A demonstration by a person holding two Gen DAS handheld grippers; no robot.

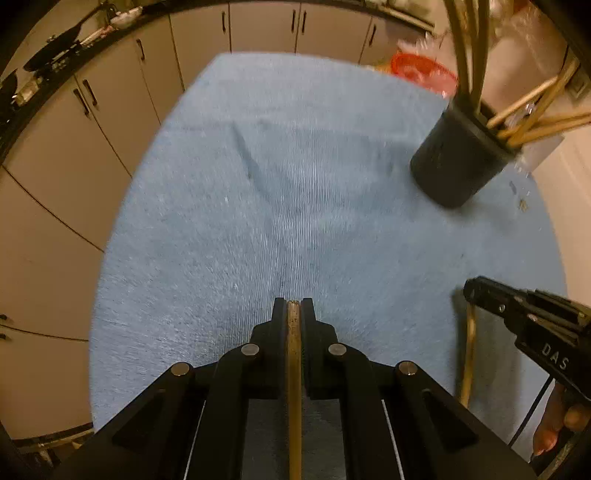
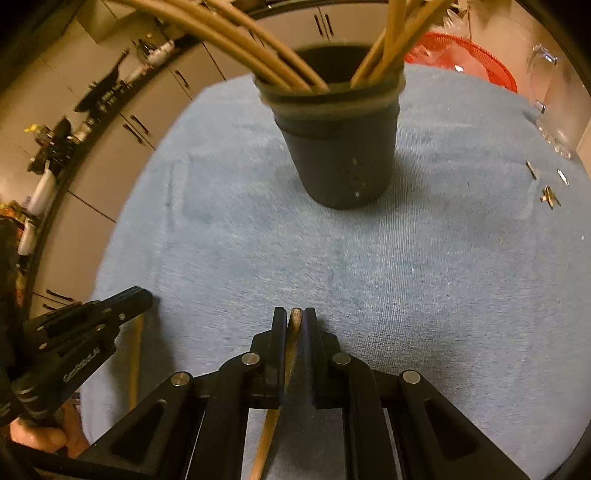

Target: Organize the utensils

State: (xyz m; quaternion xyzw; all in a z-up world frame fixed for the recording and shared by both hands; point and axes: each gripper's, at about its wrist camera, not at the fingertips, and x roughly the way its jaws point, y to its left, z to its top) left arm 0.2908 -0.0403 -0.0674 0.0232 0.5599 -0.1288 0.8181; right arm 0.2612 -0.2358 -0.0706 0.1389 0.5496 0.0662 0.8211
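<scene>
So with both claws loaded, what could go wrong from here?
1. Each claw pinches a thin gold utensil near its very end, so either could swing or slip out.
2. The holder is already crowded with handles fanning both ways; a new utensil could snag on them.
3. A knock from a claw might tip the holder on the soft blue towel.

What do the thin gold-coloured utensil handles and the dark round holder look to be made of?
Thin gold-coloured utensil handles: probably brass-toned metal, judging by a soft sheen; coated wood can't be ruled out. Dark round holder: matte, dull grey-black, perhaps plastic or ceramic; blur leaves it open.
</scene>
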